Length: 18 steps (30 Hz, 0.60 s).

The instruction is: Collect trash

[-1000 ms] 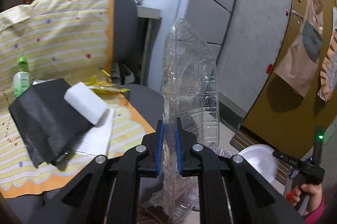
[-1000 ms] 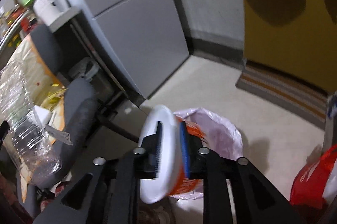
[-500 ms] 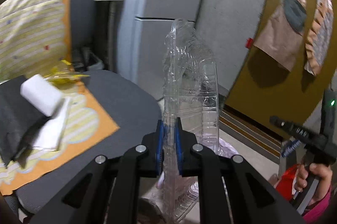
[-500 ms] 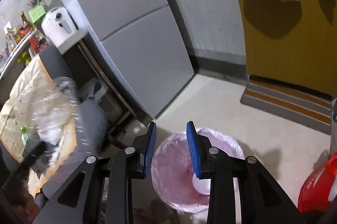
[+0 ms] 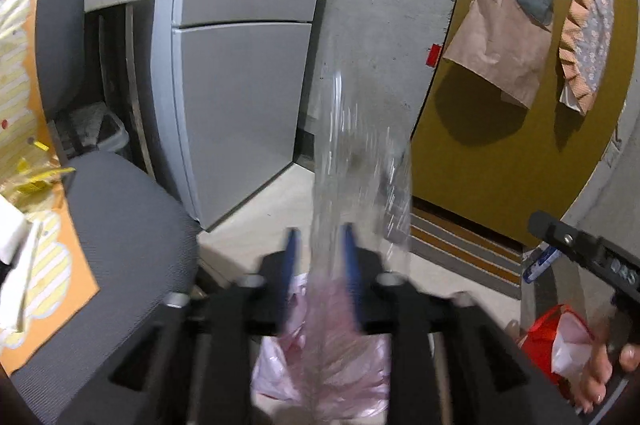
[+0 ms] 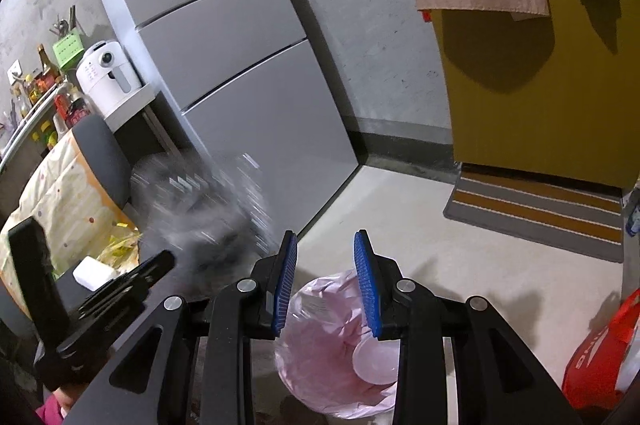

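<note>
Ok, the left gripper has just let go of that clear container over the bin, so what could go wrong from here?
1. The clear plastic container is tall and blurred between the parted fingers of the left gripper; it may tip past the pink bin bag and land on the floor.
2. It could wedge across the rim instead of dropping beside the white lid.
3. The open right gripper hangs over the bin and may get struck.
</note>
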Motion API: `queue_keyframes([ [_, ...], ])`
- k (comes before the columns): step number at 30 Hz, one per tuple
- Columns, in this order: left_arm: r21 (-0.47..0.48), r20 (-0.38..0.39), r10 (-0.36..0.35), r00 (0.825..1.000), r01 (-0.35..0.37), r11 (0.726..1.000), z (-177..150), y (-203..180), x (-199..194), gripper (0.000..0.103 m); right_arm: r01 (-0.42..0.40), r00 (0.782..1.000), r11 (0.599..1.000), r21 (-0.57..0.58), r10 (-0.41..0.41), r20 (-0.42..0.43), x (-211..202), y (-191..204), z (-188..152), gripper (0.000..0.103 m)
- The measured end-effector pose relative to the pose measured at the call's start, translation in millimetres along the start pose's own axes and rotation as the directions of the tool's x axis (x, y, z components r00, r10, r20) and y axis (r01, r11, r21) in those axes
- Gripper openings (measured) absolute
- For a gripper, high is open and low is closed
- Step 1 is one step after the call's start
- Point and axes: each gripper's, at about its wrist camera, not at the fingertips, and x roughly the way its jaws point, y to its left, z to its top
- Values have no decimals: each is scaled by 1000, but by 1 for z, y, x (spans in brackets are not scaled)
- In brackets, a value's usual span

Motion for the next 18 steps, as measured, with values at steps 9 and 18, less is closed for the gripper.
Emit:
queue_keyframes([
  [9,-26,-19,98,995,-99,995,-9,36,-17,54,-27,999,999,-27,26,-23,8,14,-4,36],
  [18,-73,-6,264,965,-264,962,-36,105,-89,55,-96,994,985,-144,88,-64,15,72,-14,36],
])
